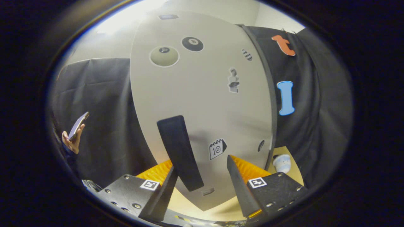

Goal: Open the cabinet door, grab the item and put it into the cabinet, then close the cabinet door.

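Door handle: the dark bar handle (179, 153) stands on the pale cabinet door (202, 94), running from about 12 o'clock down to 5 o'clock, its lower end between the fingers.
Gripper: the gripper (202, 176) has its fingers spread wide apart, nothing clamped; the left finger lies just beside the handle's lower end, the right one well off at 3 o'clock.
Step in hand: by my reading, taking the handle to swing the door open, as the door looks shut.
How to do it well: shift left so the bar sits mid-gap, close squarely across it, then pull along the door's arc rather than straight back.
Item: a small pale item (282, 163) waits on the tabletop (293, 171), at 2 o'clock from the right finger, past the door's edge.
Bystander: a hand (72, 142) holding a phone (78, 125), far off at 9 o'clock.
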The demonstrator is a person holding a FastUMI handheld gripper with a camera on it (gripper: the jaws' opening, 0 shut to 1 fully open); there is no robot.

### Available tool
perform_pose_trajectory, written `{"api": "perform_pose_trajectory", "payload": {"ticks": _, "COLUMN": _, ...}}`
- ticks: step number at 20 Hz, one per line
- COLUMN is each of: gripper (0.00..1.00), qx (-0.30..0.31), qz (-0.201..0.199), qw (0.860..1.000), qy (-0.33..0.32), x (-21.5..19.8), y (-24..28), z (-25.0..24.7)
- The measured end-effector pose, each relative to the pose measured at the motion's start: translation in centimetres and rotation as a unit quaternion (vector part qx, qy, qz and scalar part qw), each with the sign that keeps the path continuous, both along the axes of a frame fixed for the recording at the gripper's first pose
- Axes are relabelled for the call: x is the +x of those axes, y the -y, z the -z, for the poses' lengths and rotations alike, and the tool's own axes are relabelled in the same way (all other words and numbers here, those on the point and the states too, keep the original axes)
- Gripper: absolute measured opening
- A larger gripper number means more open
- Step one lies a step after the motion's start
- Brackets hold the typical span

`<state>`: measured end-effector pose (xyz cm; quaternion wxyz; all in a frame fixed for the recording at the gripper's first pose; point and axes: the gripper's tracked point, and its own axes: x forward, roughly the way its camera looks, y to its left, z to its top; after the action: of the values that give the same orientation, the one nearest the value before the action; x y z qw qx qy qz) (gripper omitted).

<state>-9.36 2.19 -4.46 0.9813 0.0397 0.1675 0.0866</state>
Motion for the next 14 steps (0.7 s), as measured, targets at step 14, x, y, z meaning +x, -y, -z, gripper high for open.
{"api": "perform_pose_trajectory", "payload": {"ticks": 14, "gripper": 0.89, "qx": -0.003, "qz": -0.042, "qw": 0.999, "qy": 0.003, "x": 7.8, "y": -7.1, "z": 2.0}}
